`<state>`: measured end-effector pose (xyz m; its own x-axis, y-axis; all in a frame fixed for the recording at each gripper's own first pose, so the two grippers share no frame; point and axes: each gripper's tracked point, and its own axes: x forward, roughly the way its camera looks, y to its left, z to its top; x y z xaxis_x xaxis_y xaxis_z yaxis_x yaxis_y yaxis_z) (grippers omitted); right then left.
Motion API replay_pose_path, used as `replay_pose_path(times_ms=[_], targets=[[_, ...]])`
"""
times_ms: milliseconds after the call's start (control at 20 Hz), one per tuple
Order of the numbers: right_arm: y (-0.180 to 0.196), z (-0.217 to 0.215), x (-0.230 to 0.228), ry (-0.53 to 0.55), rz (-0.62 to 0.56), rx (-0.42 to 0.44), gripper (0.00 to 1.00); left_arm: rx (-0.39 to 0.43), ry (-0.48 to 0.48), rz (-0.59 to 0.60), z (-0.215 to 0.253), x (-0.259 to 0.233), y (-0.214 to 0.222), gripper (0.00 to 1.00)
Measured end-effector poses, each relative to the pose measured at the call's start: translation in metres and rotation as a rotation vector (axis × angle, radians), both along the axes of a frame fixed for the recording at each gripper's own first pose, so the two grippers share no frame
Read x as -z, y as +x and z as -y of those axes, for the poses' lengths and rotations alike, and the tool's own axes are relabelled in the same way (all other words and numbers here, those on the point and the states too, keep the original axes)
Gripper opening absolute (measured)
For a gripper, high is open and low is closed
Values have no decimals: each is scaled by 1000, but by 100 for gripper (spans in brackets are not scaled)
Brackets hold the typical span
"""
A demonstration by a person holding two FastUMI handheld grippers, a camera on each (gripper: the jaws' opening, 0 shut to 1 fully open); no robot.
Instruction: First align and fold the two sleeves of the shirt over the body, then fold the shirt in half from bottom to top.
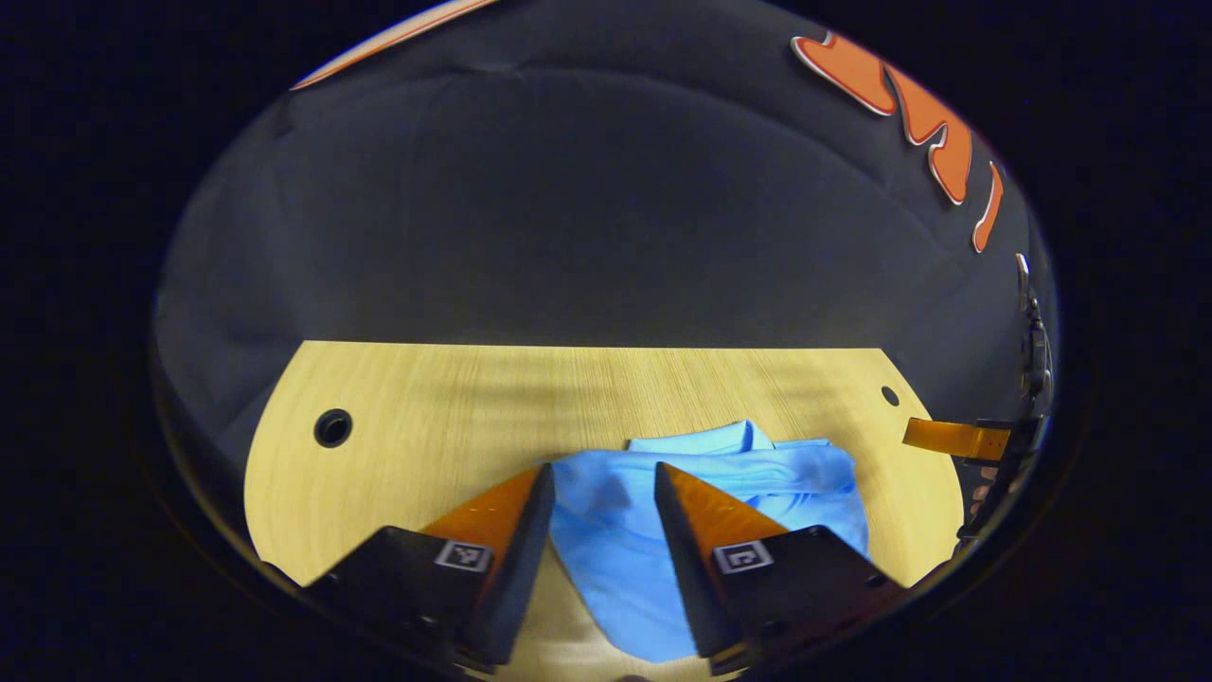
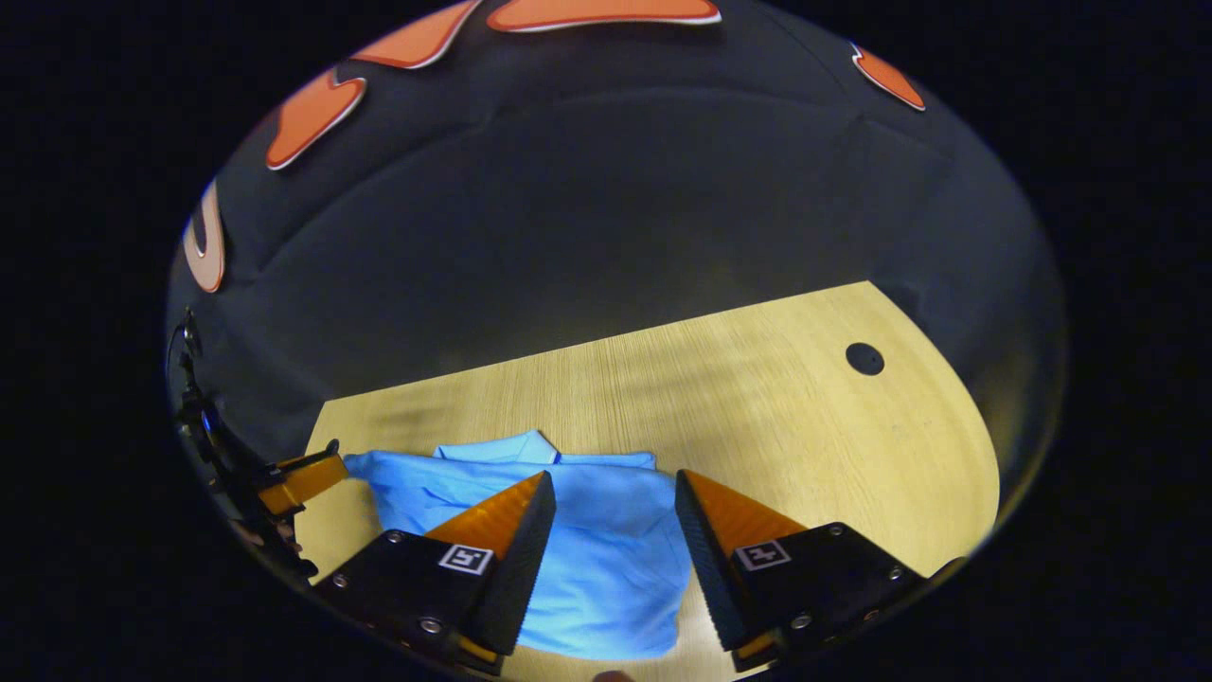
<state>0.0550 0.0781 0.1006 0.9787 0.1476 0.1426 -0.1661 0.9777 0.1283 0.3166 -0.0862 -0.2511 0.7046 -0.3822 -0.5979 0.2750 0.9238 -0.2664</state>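
Nearest in the left gripper view, we note the left gripper [image 1: 603,478] with its jaws standing apart and nothing clamped between them; blue cloth shows through the gap but lies on the worktop below, and we cannot tell whether the fingertips touch it. The right gripper [image 2: 614,488] in the right gripper view reads the same: jaws apart, empty, poised above the cloth. Just beyond the tips lies the shirt [image 2: 606,545], light blue, gathered into a compact bundle on the near middle of the worktop [image 2: 757,398]. No sleeve lies out to either side, so we judge the sleeve folds done. The collar [image 2: 507,447] shows at the far edge of the bundle with a folded layer lying just short of it, and the near edge looks rounded like a fold rather than a hem; we therefore judge the bottom-to-top fold also largely made, though the layers are somewhat uneven and rumpled. What is left, in our view, is at most smoothing or squaring the edges and letting go. Containers: we record none on the worktop; its surface carries the shirt and has a round cable hole [image 2: 864,358] toward the far corner. Behind the worktop hangs the booth's dark cloth wall.
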Motion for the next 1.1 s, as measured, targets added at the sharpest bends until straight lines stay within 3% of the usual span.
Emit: replay_pose_path(times_ms=[50, 150, 200, 250, 750, 1100], targets=[[-12, 1, 1, -8, 21, -1, 81, -10, 12, 22, -5, -11, -9, 86], [-36, 4, 3, -29, 64, -5, 87, -31, 36, 66, -15, -32, -30, 97], [-49, 5, 5, -42, 88, -3, 82, -41, 44, 90, -18, -44, -43, 99], [-63, 7, 5, -54, 113, -2, 89, -52, 48, 111, -21, -54, -55, 99], [-213, 37, 27, -191, 403, 54, 89, -171, -11, 334, -58, -163, -187, 99], [-304, 69, 72, -200, 550, 56, 89, -236, -54, 492, -51, -225, -292, 98]])
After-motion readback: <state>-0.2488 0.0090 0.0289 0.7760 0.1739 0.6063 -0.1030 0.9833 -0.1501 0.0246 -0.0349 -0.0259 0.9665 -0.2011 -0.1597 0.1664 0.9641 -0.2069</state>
